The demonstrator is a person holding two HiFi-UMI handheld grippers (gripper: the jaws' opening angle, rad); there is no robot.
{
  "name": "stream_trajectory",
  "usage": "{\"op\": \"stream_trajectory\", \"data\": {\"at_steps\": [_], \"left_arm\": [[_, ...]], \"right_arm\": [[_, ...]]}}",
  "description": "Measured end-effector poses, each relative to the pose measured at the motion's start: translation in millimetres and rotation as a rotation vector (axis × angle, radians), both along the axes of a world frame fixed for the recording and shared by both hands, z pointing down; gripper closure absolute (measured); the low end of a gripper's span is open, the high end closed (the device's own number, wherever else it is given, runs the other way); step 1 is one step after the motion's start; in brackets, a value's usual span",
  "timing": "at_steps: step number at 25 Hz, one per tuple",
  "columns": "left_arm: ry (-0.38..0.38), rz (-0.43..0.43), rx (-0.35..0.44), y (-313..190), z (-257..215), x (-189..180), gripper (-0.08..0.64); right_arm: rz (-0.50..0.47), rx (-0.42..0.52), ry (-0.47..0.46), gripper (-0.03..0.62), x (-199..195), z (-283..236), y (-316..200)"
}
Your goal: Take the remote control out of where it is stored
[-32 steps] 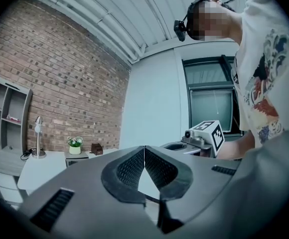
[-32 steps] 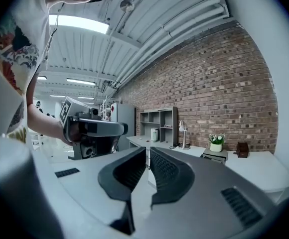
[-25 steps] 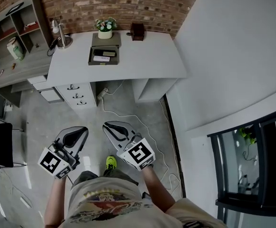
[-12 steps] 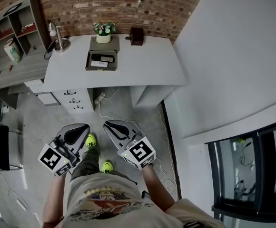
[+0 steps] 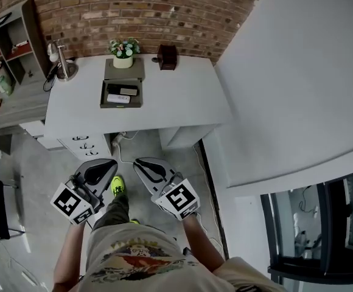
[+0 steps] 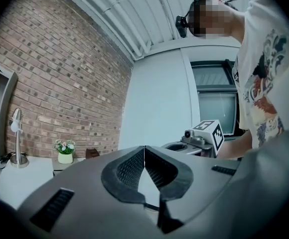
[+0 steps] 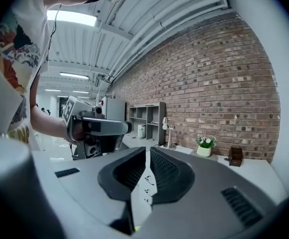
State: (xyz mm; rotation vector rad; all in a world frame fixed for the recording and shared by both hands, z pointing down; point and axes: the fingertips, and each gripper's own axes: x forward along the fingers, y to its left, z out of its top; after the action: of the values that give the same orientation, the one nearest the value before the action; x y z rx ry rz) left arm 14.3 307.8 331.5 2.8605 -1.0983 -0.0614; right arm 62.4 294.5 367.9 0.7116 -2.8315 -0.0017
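Though distant, desk (image 5: 182, 96) against brick wall (image 5: 134, 11)

Storage box (image 5: 122, 105), olive-grey and shallow, sat open on the white desk (image 5: 182, 96), upper left of centre in the head view. Its lid (image 5: 125, 70) was thrown back toward the top of the frame. Two slim remote-like bars lay flat inside, apart from each other: a white bar (image 5: 116, 99) at lower left of the box and a dark bar (image 5: 128, 91) at upper right. Both were too small to tell which was the remote control.
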Motion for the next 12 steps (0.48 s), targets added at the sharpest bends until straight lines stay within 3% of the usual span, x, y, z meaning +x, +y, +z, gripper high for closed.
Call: {"op": "stream_trajectory", "data": {"at_steps": [12], "left_arm": [[-0.018,0.071,0.003,-138,-6,-41,0.552]], "right_arm": [[0.059,0.004,0.064,0.577,-49,-14,-134]]}}
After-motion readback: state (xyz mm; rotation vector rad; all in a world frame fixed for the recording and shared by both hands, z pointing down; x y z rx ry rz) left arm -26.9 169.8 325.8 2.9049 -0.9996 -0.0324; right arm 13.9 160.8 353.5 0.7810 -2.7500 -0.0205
